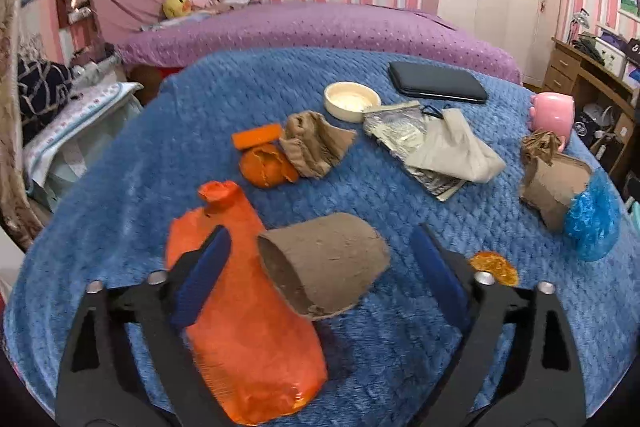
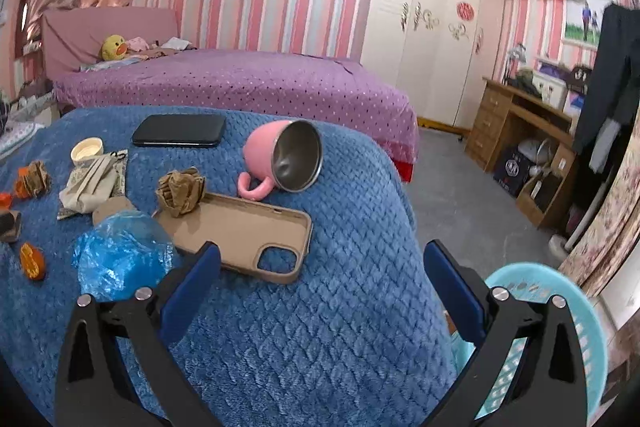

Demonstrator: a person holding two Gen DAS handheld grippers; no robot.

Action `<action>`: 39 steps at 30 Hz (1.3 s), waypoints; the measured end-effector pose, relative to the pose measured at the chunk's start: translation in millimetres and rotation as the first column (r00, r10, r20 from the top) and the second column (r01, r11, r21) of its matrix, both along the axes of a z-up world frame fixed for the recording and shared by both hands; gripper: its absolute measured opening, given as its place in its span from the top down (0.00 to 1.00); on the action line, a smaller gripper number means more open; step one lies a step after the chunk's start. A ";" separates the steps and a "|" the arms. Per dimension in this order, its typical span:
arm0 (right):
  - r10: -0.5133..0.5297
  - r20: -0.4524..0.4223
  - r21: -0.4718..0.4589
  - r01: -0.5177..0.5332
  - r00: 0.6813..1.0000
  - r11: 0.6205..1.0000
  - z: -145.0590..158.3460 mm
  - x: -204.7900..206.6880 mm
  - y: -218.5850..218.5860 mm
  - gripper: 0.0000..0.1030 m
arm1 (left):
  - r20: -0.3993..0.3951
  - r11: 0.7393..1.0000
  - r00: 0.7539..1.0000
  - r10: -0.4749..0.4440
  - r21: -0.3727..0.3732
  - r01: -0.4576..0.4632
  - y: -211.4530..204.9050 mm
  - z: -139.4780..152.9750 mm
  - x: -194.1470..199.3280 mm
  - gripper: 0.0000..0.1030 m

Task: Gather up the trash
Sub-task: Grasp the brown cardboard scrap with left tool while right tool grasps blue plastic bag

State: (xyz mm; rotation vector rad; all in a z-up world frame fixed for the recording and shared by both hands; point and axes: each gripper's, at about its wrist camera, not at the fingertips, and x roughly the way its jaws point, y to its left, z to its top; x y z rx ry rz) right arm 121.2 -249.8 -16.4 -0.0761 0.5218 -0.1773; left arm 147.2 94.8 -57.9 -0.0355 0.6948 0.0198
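Observation:
A brown pulp cup lies on its side on the blue blanket, between the blue pads of my left gripper. The jaws stand wide and neither pad presses on it. Its left pad hangs over a crumpled orange plastic wrapper beside the cup. Further back lie orange peel, crumpled brown paper and foil under a beige cloth. My right gripper is open over bare blanket, just in front of a tan phone case and blue plastic film. A teal basket stands at the lower right.
A pink mug lies on its side by crumpled brown paper. A black case and a cream dish sit at the back. An orange slice lies right of the left gripper. Behind is a purple bed.

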 end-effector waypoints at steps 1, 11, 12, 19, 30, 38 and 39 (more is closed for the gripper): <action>-0.005 0.000 0.015 0.005 1.000 1.000 0.0 -0.1 -2.8 0.04 | -0.002 1.000 1.000 -0.011 -0.013 0.011 -1.8 0.3 0.2 0.26; -0.008 -0.013 0.044 0.009 1.000 0.999 -5.2 0.9 -4.4 0.04 | 0.076 0.997 0.994 -0.081 -0.004 0.082 -33.7 16.1 -7.6 0.27; -0.008 -0.013 0.043 0.009 1.000 0.999 -5.2 0.3 -4.7 0.04 | 0.076 0.997 0.994 -0.082 0.005 0.082 -35.6 15.7 -7.5 0.28; -0.006 -0.011 0.048 0.006 1.000 0.999 -4.0 -1.4 -3.5 0.04 | 0.084 0.998 0.994 -0.063 0.026 0.061 -32.2 16.9 -8.0 0.52; 0.006 -0.016 0.052 -0.005 1.000 0.999 -4.8 -0.4 2.3 0.04 | 0.080 0.999 0.997 -0.003 -0.033 0.006 -4.7 20.1 -7.0 0.99; 0.034 0.001 0.054 -0.034 0.999 0.998 -1.2 -4.1 8.9 0.04 | 0.112 1.000 0.994 0.005 -0.018 -0.003 -7.3 28.2 -13.1 0.99; 0.042 0.005 0.059 -0.042 0.999 0.997 -0.2 -4.9 10.1 0.04 | 0.116 1.000 0.993 0.006 -0.015 -0.004 -7.3 29.8 -14.1 1.00</action>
